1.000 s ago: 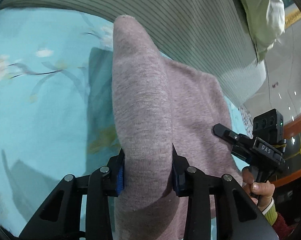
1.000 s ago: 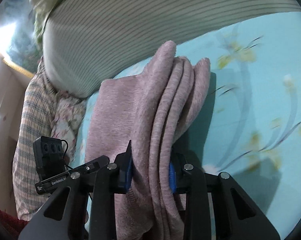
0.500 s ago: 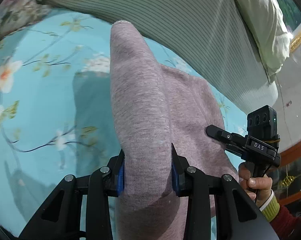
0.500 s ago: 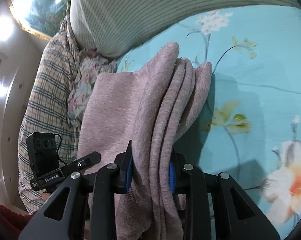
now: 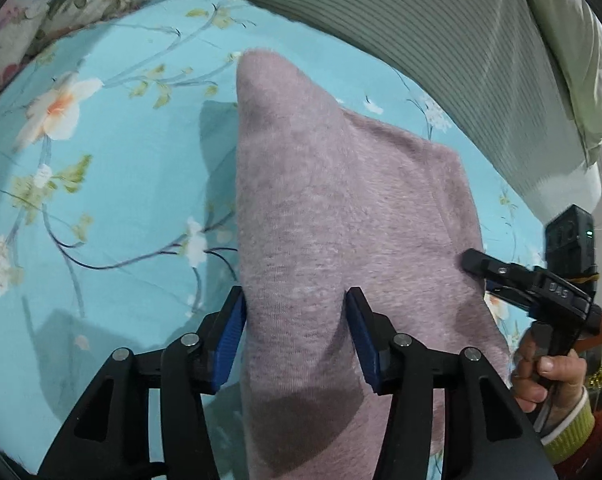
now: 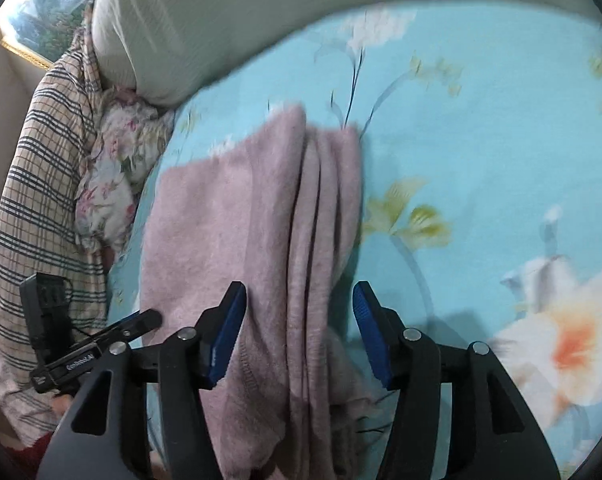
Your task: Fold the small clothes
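Note:
A mauve knitted garment (image 5: 341, 216) lies folded on the turquoise floral bedsheet (image 5: 113, 184). My left gripper (image 5: 297, 324) has its blue pads against both sides of a thick fold of it. In the right wrist view the garment (image 6: 261, 208) shows several stacked layers. My right gripper (image 6: 299, 320) stands open around that layered edge, with a clear gap beside the right pad (image 6: 369, 320). The right gripper (image 5: 533, 284) also shows in the left wrist view at the garment's far side, and the left gripper (image 6: 101, 340) shows in the right wrist view.
A grey-green striped pillow (image 5: 441, 40) runs along the back of the bed. A pale green pillow (image 5: 573, 52) lies behind it. A checked cloth (image 6: 37, 160) and a floral pillow (image 6: 117, 168) lie at the bed's left side.
My right gripper has opened and let go of the layered edge. The garment has come down onto the sheet. My left gripper's jaws look slightly wider around the fold.

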Demonstrator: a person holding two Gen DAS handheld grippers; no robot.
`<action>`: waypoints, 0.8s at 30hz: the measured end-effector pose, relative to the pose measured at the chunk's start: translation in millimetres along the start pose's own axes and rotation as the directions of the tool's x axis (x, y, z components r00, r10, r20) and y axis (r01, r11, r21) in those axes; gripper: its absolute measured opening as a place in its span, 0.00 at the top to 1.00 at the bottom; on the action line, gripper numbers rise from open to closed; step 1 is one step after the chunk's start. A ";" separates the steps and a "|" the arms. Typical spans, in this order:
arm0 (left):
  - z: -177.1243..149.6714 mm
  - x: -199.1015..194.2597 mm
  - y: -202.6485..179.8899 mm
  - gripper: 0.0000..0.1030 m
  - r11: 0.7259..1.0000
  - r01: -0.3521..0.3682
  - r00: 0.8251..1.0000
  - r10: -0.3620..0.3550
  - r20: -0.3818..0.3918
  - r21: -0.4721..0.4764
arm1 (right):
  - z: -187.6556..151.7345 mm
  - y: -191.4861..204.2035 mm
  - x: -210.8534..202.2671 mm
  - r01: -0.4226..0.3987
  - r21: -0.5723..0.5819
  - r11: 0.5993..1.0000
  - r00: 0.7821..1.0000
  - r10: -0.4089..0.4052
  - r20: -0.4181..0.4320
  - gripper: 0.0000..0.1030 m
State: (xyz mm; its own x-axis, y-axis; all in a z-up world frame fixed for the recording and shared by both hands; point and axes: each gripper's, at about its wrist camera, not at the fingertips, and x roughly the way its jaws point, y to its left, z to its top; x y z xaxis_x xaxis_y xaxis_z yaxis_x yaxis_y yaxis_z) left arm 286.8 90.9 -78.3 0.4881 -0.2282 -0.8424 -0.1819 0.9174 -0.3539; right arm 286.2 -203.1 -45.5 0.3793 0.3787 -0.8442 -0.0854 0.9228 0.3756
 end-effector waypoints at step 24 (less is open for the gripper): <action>11.5 -20.0 -33.2 0.55 0.990 0.079 0.995 -0.086 0.053 0.120 | 46.8 12.4 -11.2 -0.120 -0.028 0.992 0.978 0.123 0.171 0.93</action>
State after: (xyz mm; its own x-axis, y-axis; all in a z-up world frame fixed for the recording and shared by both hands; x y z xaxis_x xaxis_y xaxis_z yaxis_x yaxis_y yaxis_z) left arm 292.9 68.8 -45.1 0.5468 -0.2882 -0.7861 -0.0390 0.9291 -0.3677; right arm 324.0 -199.2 -13.5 0.5179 0.4718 -0.7135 -0.1558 0.8722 0.4636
